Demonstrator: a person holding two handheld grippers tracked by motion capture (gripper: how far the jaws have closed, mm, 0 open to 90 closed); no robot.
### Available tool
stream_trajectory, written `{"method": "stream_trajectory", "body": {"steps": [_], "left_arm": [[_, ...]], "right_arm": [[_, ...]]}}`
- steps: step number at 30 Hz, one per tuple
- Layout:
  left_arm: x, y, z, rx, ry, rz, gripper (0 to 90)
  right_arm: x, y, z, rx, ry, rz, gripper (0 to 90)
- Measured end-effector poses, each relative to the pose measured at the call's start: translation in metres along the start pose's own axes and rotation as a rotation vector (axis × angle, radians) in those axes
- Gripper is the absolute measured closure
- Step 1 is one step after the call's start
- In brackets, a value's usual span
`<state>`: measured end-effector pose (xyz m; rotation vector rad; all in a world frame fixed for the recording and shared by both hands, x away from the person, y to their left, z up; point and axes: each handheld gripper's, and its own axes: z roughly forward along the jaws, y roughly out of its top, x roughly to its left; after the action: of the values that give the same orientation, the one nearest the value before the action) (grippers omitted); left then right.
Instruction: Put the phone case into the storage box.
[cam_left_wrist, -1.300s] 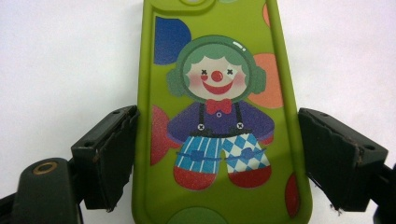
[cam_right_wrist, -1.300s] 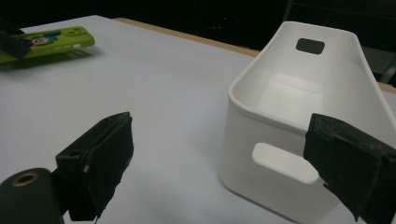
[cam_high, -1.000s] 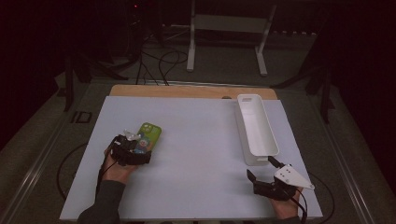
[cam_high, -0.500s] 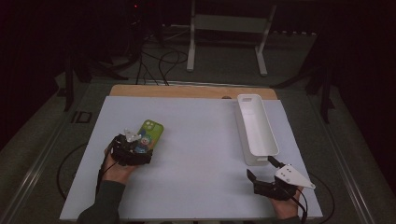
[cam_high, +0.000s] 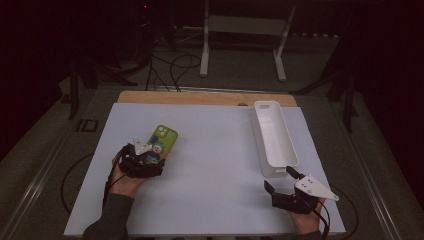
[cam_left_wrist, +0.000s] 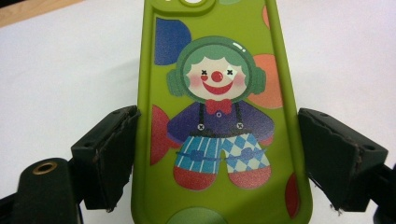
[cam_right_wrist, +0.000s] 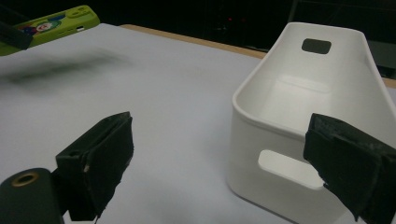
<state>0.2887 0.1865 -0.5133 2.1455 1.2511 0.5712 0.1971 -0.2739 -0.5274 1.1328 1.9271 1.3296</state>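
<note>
A green phone case (cam_high: 166, 137) printed with a clown lies lengthwise between the jaws of my left gripper (cam_high: 149, 159), which is shut on its lower end. In the left gripper view both black pads (cam_left_wrist: 114, 154) press on the long sides of the case (cam_left_wrist: 215, 116). In the right gripper view the case (cam_right_wrist: 51, 23) hangs above the white sheet with a blurred shadow beneath it. My right gripper (cam_high: 279, 180) rests open near the front right of the table, just in front of the white bin (cam_high: 260, 130), with nothing between its jaws.
The long white bin (cam_right_wrist: 280, 135) stands empty at the right, with handle cut-outs in its end walls. A white sheet (cam_high: 215, 165) covers the table, and a wooden strip (cam_high: 200, 97) runs along its far edge. Stands and cables sit on the dark floor behind.
</note>
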Motion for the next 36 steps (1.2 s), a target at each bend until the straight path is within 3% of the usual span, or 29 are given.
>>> {"method": "stream_trajectory", "body": {"steps": [5, 12, 36], "left_arm": [[-0.002, 0.002, -0.003, -0.026, 0.000, 0.008, 16.1], [-0.006, 0.005, -0.009, -0.067, -0.029, 0.046, 16.1], [-0.022, 0.024, -0.018, -0.138, -0.076, 0.140, 16.1]], "right_arm": [[-0.001, 0.003, 0.001, 0.006, 0.012, 0.003, 8.2], [-0.003, 0.007, 0.002, 0.004, 0.017, 0.002, 8.2], [-0.008, 0.034, 0.009, 0.013, 0.087, 0.048, 8.2]]}}
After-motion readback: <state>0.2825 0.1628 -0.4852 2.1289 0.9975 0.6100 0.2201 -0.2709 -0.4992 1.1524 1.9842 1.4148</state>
